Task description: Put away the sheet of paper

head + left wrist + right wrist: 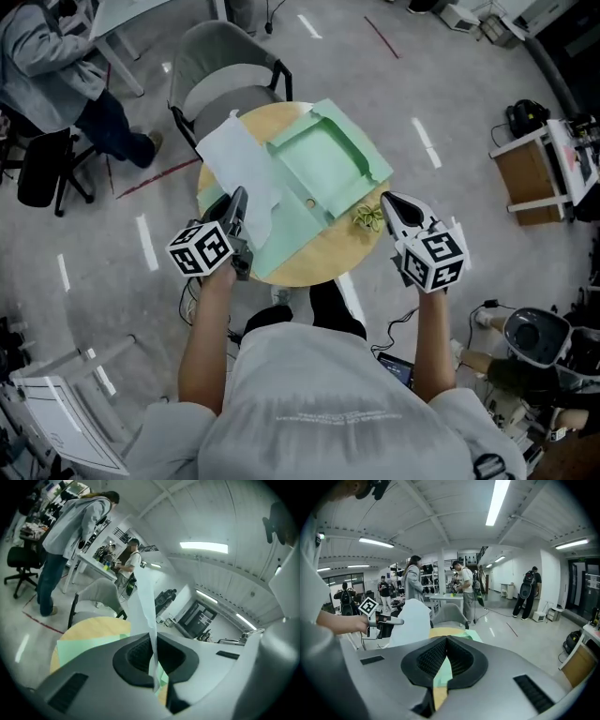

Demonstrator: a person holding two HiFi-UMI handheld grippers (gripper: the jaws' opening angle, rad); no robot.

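The white sheet of paper (pixel 239 164) hangs over the left part of the round wooden table (pixel 319 258). My left gripper (pixel 240 202) is shut on its near edge. In the left gripper view the sheet (pixel 145 602) runs up edge-on from between the closed jaws (pixel 152 641). An open pale green folder (pixel 323 173) lies spread on the table, partly under the sheet. My right gripper (pixel 389 202) hovers at the table's right front edge, shut, with nothing between its jaws (pixel 446 639). From the right gripper view, the lifted paper (pixel 410 620) shows at the left.
A small yellow-green crumpled thing (pixel 367 218) lies on the table by the right gripper. A grey chair (pixel 225 66) stands behind the table. A seated person (pixel 56 56) and a black office chair (pixel 42 169) are at the far left; a wooden box (pixel 534 173) is at the right.
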